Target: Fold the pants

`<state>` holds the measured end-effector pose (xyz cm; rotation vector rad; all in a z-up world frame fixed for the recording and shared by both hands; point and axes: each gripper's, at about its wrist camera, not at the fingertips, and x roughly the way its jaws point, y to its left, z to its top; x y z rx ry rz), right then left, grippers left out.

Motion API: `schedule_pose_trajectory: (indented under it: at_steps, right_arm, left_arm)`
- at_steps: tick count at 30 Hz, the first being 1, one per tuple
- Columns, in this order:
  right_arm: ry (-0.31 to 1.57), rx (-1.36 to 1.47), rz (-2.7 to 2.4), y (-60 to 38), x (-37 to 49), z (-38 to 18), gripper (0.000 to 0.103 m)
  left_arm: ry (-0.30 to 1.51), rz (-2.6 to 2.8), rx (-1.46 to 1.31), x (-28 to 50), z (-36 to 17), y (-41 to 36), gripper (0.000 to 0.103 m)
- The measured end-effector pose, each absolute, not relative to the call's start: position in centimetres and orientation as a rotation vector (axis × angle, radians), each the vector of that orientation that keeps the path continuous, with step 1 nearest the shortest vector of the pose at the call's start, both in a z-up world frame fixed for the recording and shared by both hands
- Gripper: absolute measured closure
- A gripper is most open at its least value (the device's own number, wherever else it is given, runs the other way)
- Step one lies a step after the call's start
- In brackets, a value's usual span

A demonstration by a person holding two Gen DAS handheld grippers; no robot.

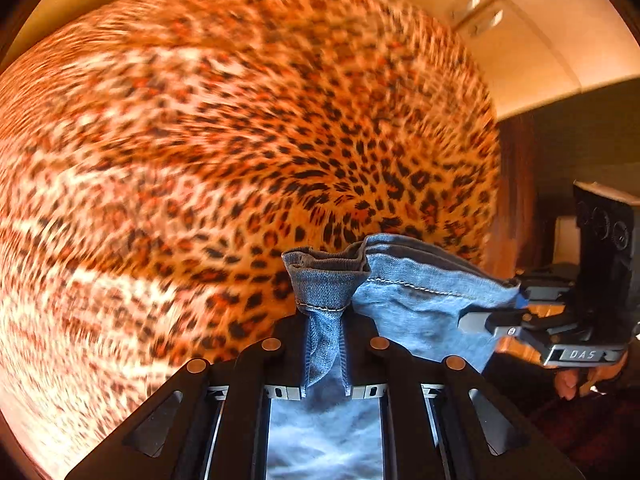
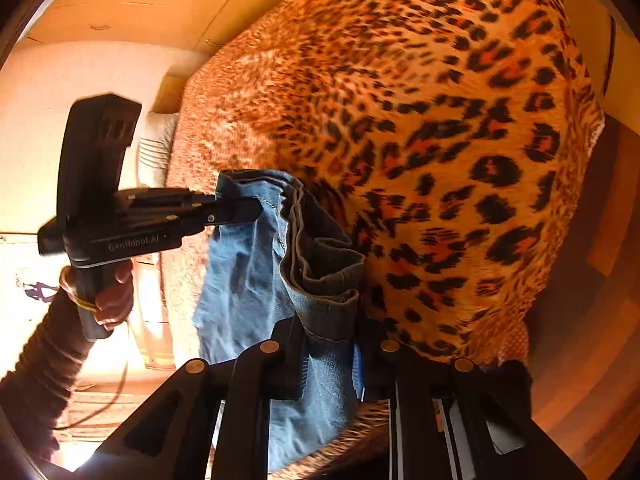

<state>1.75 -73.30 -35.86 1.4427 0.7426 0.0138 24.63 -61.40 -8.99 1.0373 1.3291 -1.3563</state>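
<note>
1. Left wrist view shows your left gripper (image 1: 326, 354) clamped on a hem of the pants (image 1: 404, 304); the denim is squeezed thin between the fingers.
2. In the same view you see your right gripper (image 1: 490, 312) at the right edge, its fingers closed on the other end of the same hem.
3. Right wrist view shows the right gripper (image 2: 330, 364) pinching the folded denim edge, and the pants (image 2: 256, 264) hang down from both grips above the leopard-print bedspread (image 2: 460, 140).
4. Only this view shows your left hand (image 2: 106, 292) around the handle of the left gripper (image 2: 250, 210), with a dark ribbed sleeve (image 2: 44, 368).
5. Only this view shows a striped pillow (image 2: 154, 148) at the far end of the bed.
</note>
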Motion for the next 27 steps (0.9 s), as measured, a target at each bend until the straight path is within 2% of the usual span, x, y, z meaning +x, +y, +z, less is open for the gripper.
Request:
schedule_pose_trajectory:
  at_steps: [7, 12, 18, 21, 23, 26, 27]
  right_arm:
    - [0.742, 1.157, 0.177, -71.5, 3.7, -28.2, 0.087]
    - [0.821, 0.91, 0.357, -65.5, 6.6, -23.5, 0.086]
    - [1.014, 0.628, 0.616, -53.8, 10.9, -23.1, 0.082]
    - [1.134, 0.512, 0.695, -48.8, 12.5, -24.6, 0.076]
    - [1.226, 0.417, 0.723, -46.3, 13.3, -25.4, 0.07]
    - [1.216, 0.396, 0.765, -47.1, 13.6, -24.0, 0.068]
    - [1.184, 0.424, 0.773, -48.8, 13.7, -22.7, 0.06]
  left_arm:
    - [1.276, -1.317, 0.831, 26.9, -2.6, -52.5, 0.091]
    - [1.296, -1.217, 0.759, 28.7, -1.1, -44.9, 0.089]
    - [1.454, -0.984, 0.683, 30.0, -5.7, -35.3, 0.084]
    - [1.532, -0.909, 0.592, 30.2, -7.3, -31.3, 0.08]
    - [1.569, -0.861, 0.495, 30.2, -7.5, -28.4, 0.069]
    - [1.531, -0.793, 0.383, 29.9, -6.4, -24.4, 0.065]
    - [1.523, -0.771, 0.331, 29.9, -5.9, -23.1, 0.064]
